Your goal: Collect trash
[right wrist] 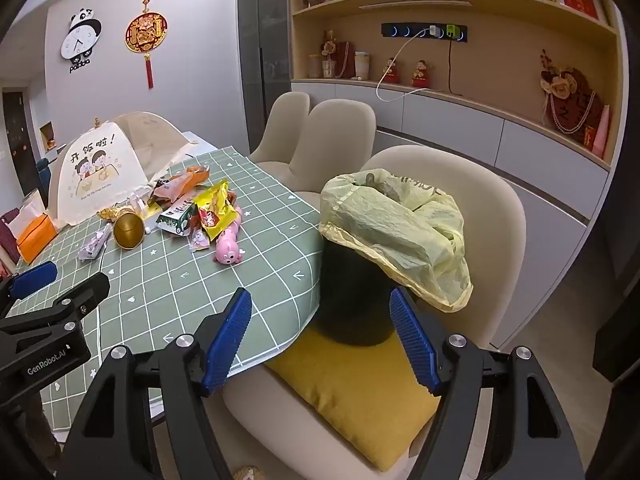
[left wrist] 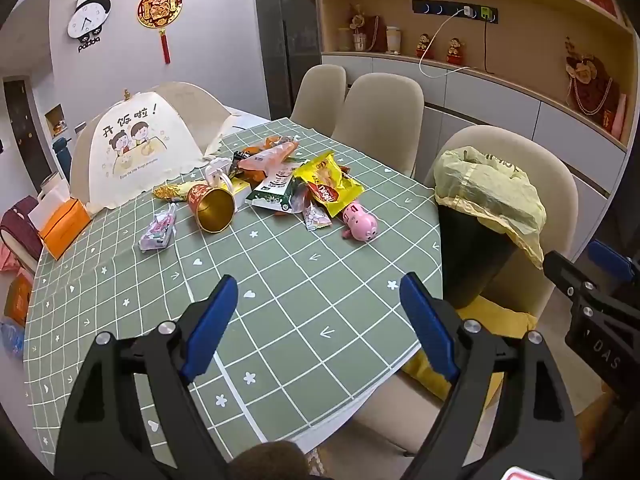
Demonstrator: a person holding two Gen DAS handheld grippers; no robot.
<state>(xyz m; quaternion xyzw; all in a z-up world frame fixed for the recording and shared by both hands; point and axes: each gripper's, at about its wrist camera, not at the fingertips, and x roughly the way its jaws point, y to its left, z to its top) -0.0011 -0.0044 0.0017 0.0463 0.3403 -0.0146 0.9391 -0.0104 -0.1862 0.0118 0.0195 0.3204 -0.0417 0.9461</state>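
Observation:
A heap of snack wrappers (left wrist: 304, 184) lies on the green checked tablecloth (left wrist: 280, 288), with a gold paper cup (left wrist: 214, 208) on its side, a small purple packet (left wrist: 158, 228) and a pink pig toy (left wrist: 360, 224). The heap also shows in the right wrist view (right wrist: 200, 212). A black bin with a yellow-green bag (right wrist: 392, 232) stands on a chair's yellow cushion (right wrist: 352, 392). My left gripper (left wrist: 316, 320) is open and empty over the near table. My right gripper (right wrist: 320, 340) is open and empty in front of the bin.
A cream food cover (left wrist: 140, 148) and an orange tissue box (left wrist: 64, 226) stand at the table's far left. Beige chairs (left wrist: 380, 112) line the right side. A shelf unit (left wrist: 520, 60) fills the right wall.

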